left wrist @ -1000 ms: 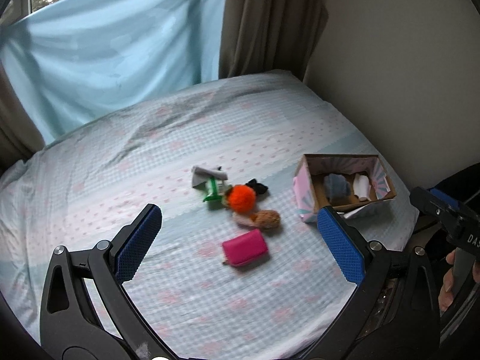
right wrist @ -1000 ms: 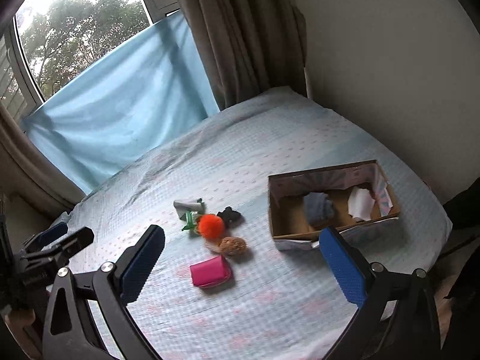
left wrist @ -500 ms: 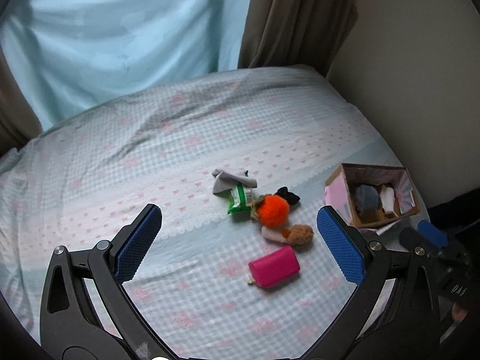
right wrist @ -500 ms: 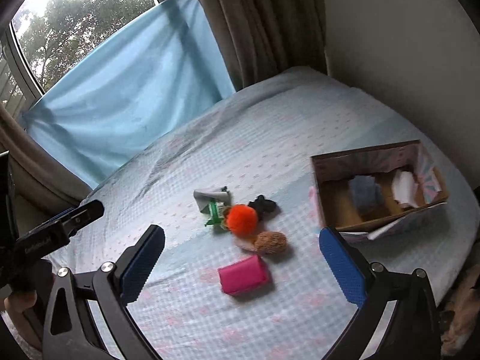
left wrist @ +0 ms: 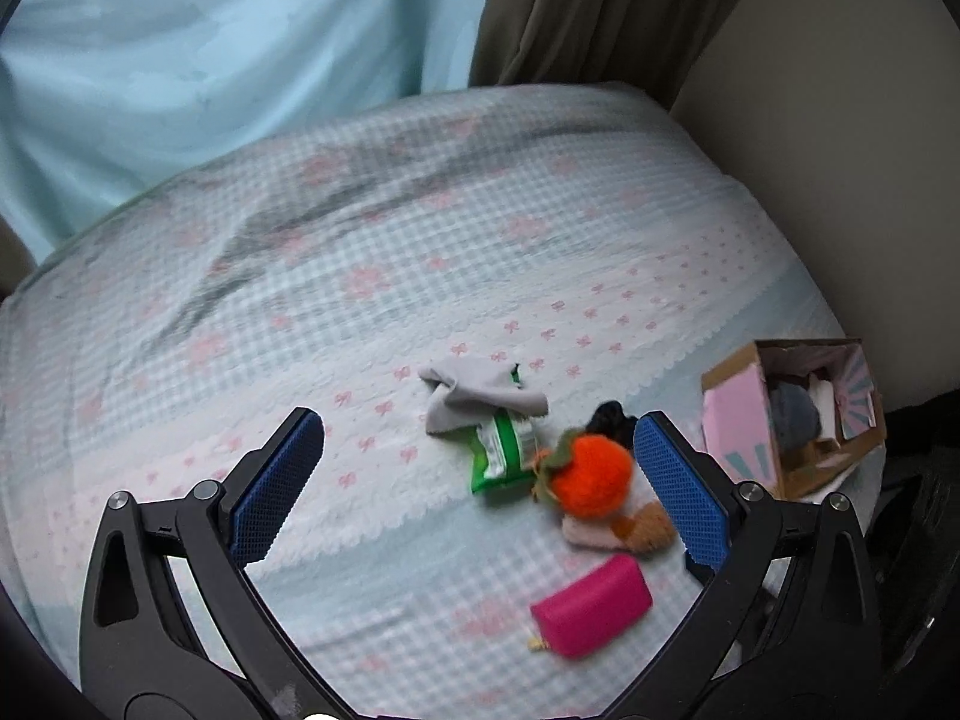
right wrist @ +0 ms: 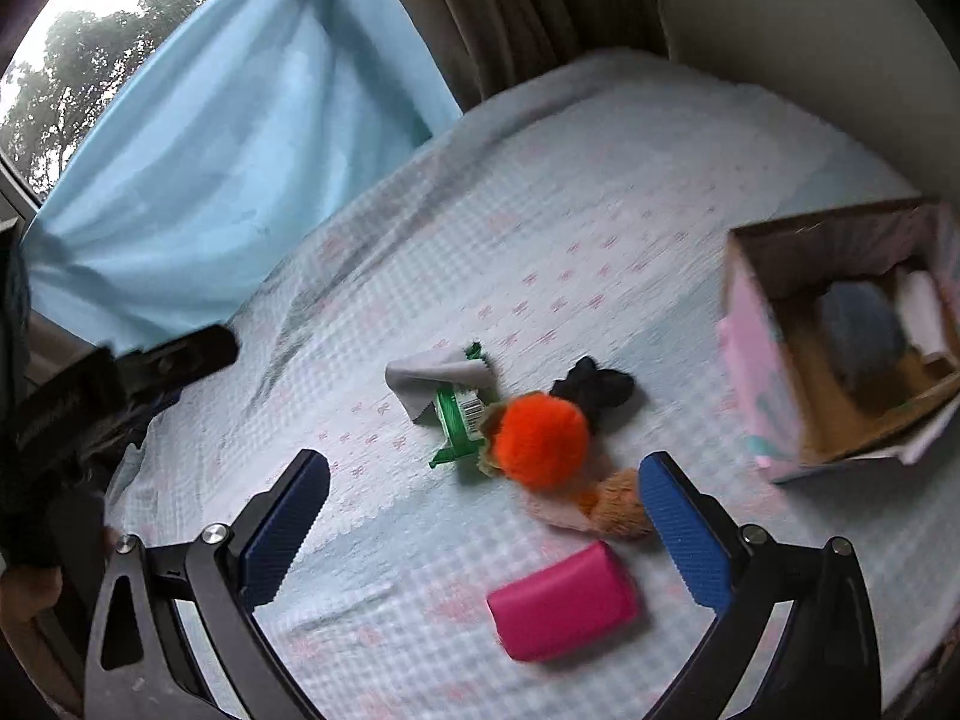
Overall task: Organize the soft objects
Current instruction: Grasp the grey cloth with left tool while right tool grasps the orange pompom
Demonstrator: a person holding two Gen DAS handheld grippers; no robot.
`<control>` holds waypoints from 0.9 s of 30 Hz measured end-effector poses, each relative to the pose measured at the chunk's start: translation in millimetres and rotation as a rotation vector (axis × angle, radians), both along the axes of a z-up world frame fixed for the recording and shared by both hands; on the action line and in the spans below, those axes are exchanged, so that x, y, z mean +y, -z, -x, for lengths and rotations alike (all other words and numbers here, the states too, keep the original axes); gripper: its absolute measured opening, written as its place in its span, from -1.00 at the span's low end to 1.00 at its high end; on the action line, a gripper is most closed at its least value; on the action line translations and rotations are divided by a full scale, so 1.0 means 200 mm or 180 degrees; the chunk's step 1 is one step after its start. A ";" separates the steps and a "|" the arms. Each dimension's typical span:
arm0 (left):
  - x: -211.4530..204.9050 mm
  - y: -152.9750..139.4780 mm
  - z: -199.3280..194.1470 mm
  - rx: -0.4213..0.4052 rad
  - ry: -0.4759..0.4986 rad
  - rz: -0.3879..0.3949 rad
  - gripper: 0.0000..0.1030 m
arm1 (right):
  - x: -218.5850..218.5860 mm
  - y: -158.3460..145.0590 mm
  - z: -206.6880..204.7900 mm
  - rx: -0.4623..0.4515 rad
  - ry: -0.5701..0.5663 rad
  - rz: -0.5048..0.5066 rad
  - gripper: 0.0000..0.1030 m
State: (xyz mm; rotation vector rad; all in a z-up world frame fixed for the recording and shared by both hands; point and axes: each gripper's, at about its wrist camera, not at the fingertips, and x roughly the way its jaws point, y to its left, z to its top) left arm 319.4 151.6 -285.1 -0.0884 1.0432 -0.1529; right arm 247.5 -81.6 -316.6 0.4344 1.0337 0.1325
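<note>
On the bed lie a grey cloth, a green packet, an orange fluffy ball, a black soft item, a brown plush and a pink pouch. An open cardboard box at the right holds a grey-blue item and a white item. My left gripper and my right gripper are both open and empty, above the bed in front of the pile.
A blue sheet hangs over the window and brown curtains hang at the back. A beige wall runs along the bed's right side. The left gripper's body shows at the left of the right wrist view.
Both grippers have moved closer to the pile and shifted left; the pile looks larger and the box has slid toward the right edge. Both stay open.
</note>
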 end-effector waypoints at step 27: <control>-0.10 0.89 -0.43 0.0737 0.0035 0.0120 0.09 | 0.05 0.69 -0.29 0.0482 0.0566 -0.0097 0.34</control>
